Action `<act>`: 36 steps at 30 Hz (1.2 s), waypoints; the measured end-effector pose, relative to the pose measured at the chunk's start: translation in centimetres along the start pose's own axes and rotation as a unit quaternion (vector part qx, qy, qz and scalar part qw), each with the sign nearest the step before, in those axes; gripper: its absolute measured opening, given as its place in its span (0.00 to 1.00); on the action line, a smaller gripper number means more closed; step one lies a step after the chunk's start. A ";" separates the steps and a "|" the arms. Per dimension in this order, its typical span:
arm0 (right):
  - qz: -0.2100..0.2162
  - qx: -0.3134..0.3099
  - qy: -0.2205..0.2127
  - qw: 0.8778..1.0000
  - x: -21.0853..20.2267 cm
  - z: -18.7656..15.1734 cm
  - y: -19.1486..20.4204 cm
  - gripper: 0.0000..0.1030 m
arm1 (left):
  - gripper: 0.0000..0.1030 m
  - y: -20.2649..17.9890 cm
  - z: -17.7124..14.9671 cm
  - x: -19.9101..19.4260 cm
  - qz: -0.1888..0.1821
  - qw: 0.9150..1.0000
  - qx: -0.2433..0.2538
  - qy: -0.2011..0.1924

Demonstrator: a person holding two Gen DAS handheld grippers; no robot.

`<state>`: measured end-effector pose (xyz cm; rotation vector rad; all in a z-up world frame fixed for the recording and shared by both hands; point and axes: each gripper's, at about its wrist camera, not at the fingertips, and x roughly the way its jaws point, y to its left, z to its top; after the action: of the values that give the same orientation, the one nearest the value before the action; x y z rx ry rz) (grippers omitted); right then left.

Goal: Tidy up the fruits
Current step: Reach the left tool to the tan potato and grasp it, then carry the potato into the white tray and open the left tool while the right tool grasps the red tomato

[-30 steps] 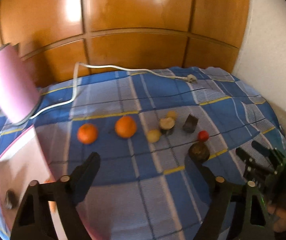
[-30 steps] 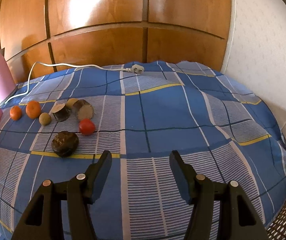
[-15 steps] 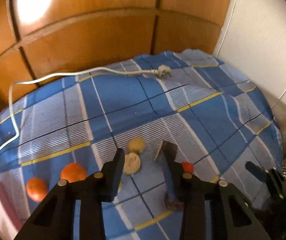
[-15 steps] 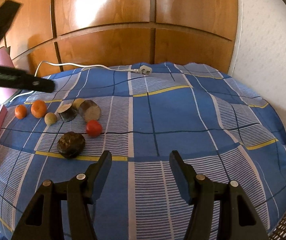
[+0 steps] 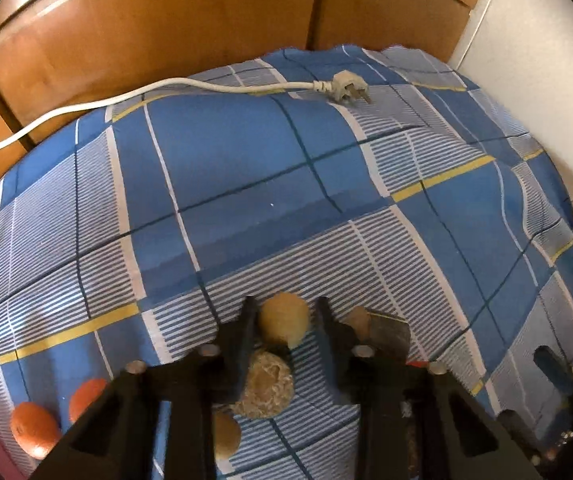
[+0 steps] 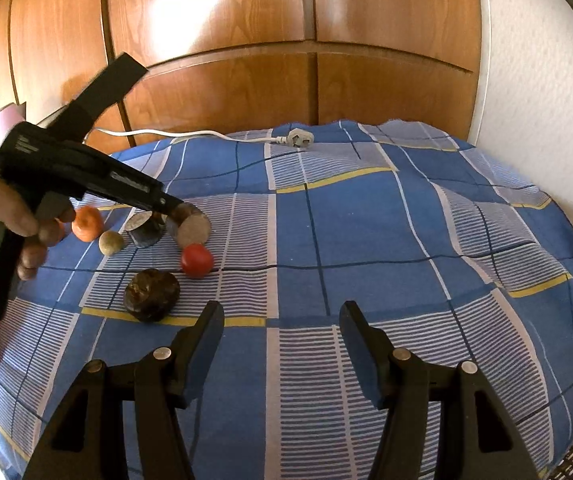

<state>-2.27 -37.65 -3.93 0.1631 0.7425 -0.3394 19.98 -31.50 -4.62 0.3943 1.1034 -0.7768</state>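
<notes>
Fruits lie in a cluster on the blue plaid cloth (image 5: 246, 168). In the left wrist view my left gripper (image 5: 284, 322) has its fingers on either side of a small tan round fruit (image 5: 283, 322); contact is unclear. A cut brown fruit (image 5: 264, 388) sits just below it, a dark cut piece (image 5: 386, 334) to the right, two oranges (image 5: 32, 428) at the lower left. In the right wrist view my right gripper (image 6: 280, 320) is open and empty above the cloth, right of a dark brown fruit (image 6: 151, 294) and a red tomato (image 6: 196, 260). The left gripper (image 6: 166, 210) reaches into the cluster.
A white cord with plug (image 5: 348, 90) lies along the far edge of the cloth, also in the right wrist view (image 6: 298, 139). Wooden cabinet doors (image 6: 246, 40) stand behind, a white wall (image 6: 546, 80) to the right. A pink container (image 6: 2, 128) is at the far left.
My left gripper has moved forward and down into the fruit cluster and narrowed around the tan fruit. The right gripper has stayed nearly still and open.
</notes>
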 end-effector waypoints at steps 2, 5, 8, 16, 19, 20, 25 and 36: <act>0.000 0.004 0.003 1.000 0.1 0.0 -0.1 0.59 | 0.26 0.1 -0.1 -0.5 -0.002 1.000 -0.004 -0.014; 0.000 0.009 0.005 1.000 0.2 0.0 -0.3 0.59 | 0.26 0.7 -0.7 -3.1 -0.006 0.998 -0.022 -0.060; 0.000 0.012 0.008 1.000 0.3 0.0 -0.3 0.59 | 0.26 1.1 -1.6 -6.5 -0.006 0.993 -0.045 -0.107; 0.009 0.005 0.020 1.000 0.5 -0.2 0.1 0.59 | 0.26 1.1 -9.9 -11.1 0.041 0.985 -0.084 -0.145; 0.012 -0.001 0.025 1.000 0.4 -0.3 0.5 0.59 | 0.26 1.0 -13.5 -10.9 0.052 0.985 -0.097 -0.133; 0.015 -0.001 0.030 0.999 0.5 -0.4 0.6 0.59 | 0.26 0.8 -14.5 -10.7 0.058 0.985 -0.096 -0.131; 0.035 0.030 0.054 0.997 0.5 -0.5 0.2 0.59 | 0.26 0.0 -18.3 -9.7 0.068 0.985 -0.099 -0.127; 0.061 0.033 0.060 0.996 -0.5 1.0 1.2 0.48 | 0.26 0.0 -20.5 -8.8 0.046 0.983 -0.115 -0.138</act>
<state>-1.59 -36.69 -2.81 0.2930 0.8370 -0.2392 4.78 -15.20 -5.24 0.1349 0.8948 -0.5924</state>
